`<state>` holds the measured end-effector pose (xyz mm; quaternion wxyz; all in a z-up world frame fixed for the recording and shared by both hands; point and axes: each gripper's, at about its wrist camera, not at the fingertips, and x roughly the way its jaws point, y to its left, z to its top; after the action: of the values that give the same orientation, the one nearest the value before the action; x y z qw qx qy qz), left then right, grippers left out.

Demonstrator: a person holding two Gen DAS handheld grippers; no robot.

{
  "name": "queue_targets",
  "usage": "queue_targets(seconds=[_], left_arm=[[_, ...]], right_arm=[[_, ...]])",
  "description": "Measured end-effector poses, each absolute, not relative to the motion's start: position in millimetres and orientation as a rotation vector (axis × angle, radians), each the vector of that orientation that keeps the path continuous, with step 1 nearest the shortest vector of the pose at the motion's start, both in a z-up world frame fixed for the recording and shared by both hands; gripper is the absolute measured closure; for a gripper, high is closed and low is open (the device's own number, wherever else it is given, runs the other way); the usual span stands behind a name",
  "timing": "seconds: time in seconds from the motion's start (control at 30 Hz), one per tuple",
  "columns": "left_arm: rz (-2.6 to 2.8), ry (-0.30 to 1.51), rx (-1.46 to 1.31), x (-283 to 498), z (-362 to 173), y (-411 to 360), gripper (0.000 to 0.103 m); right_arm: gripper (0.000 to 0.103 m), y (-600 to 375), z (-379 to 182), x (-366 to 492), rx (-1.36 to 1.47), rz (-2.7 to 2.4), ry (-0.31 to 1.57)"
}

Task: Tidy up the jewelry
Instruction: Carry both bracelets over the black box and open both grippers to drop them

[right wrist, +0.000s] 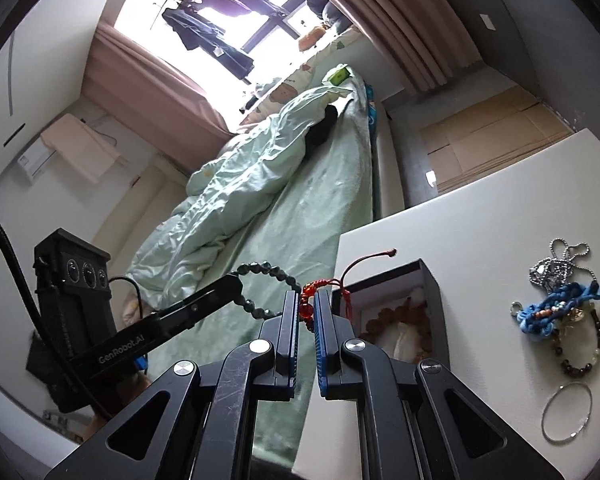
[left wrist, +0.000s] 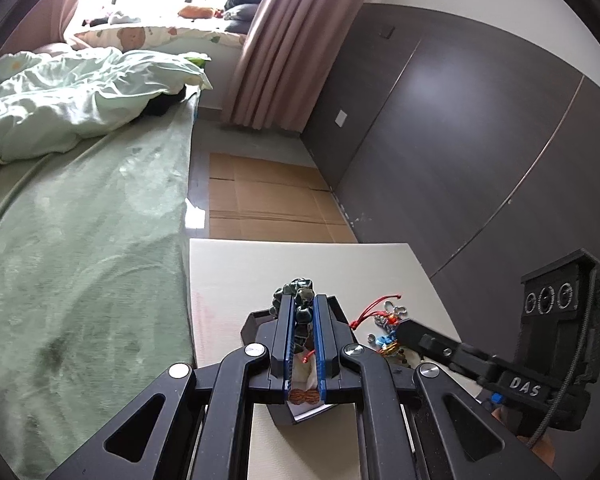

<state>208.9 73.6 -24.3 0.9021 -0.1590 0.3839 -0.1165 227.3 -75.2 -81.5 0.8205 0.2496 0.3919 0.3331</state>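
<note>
Jewelry is split between your two tools. Your left gripper [left wrist: 303, 308] has its jaws clenched on the dark green bead bracelet [right wrist: 260, 280], held above the black box [right wrist: 428, 280] on the white counter [right wrist: 480, 232]. Your right gripper [right wrist: 307, 308] has its jaws pinching the red bead bracelet [right wrist: 306, 304], its cord trailing toward the box. A brown bead bracelet [right wrist: 396, 314] lies inside the box. Well apart, a tangle of chains and cords [right wrist: 560, 296] and a thin bangle [right wrist: 567, 412] rest on the counter.
</note>
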Motion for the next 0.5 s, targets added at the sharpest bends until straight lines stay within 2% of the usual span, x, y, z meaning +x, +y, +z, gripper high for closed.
queue_targets(seconds=[0.1,0.27,0.33,0.4,0.47,0.5], left_arm=[[-0.244,0.799,-0.329,209.8,-25.0,71.9,0.094],[-0.263,0.815,-0.331,215.2,-29.8,68.0,0.094],[-0.274,0.825,-0.331,217.2,-32.2,65.7,0.094],[-0.289,0.835,-0.329,219.2,-34.8,62.3,0.094],[-0.305,0.849,-0.324,221.3,-38.3,56.5,0.094],[-0.312,0.857,-0.322,222.3,-40.2,53.8,0.094]], right_arm=[[0.094,-66.7,-90.0,235.3,0.515,0.711,0.873],[0.092,-42.6,-136.2,252.8,0.436,0.683,1.103],[0.080,-45.8,-140.4,254.4,0.427,0.654,1.127],[0.061,-52.4,-128.6,251.7,0.404,0.649,1.074],[0.046,-62.5,-118.9,249.5,0.404,0.640,1.032],[0.044,-68.9,-115.4,248.2,0.412,0.635,1.017]])
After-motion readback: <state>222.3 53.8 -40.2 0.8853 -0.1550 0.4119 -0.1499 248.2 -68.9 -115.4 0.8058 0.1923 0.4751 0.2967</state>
